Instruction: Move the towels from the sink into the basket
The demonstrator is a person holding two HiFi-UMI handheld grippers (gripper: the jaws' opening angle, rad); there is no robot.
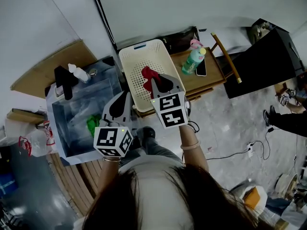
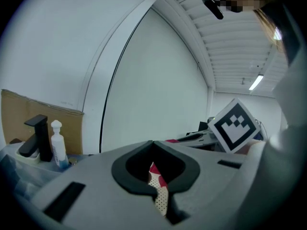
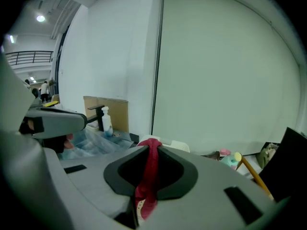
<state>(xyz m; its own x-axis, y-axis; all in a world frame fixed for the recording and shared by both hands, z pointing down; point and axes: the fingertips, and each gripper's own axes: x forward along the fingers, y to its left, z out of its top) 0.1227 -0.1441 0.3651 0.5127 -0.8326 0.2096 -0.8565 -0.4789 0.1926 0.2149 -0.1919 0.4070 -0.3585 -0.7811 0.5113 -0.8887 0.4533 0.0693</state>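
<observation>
- Head view: my right tongs (image 1: pixel 162 84) are clamped on a red towel (image 1: pixel 147 74) that hangs over the white basket (image 1: pixel 144 56). I judge it is held there so that letting go drops it straight in.
- The basket stands on the wooden worktop (image 1: pixel 211 75), beside a green bottle (image 1: pixel 193 61). It sits close against the sink (image 1: pixel 72 109), which keeps each carry short.
- A green towel (image 1: pixel 92 125) lies in the sink, so at least one more trip remains.
- My left tongs (image 1: pixel 126 98) hover between sink and basket, near its rim. I take that as a waiting place, clear of the drop.
- Left gripper view: these tongs are closed tip to tip with nothing gripped. Through the gap behind the tips I see only red cloth and the basket's perforated wall beyond.
- The black faucet (image 2: pixel 41 135) and a soap bottle (image 2: pixel 57 145) stand off to the left at the sink's far edge.
- Right gripper view: the red towel runs up through the jaws' hollow and over the tips, pinched narrow and bunched. The grip looks firm enough to me.
- A slip of the basket's white rim shows just past the tips, with the sink off to the left.
- My judgement is that the next move is to part these tongs over the basket, then go for the green towel.
</observation>
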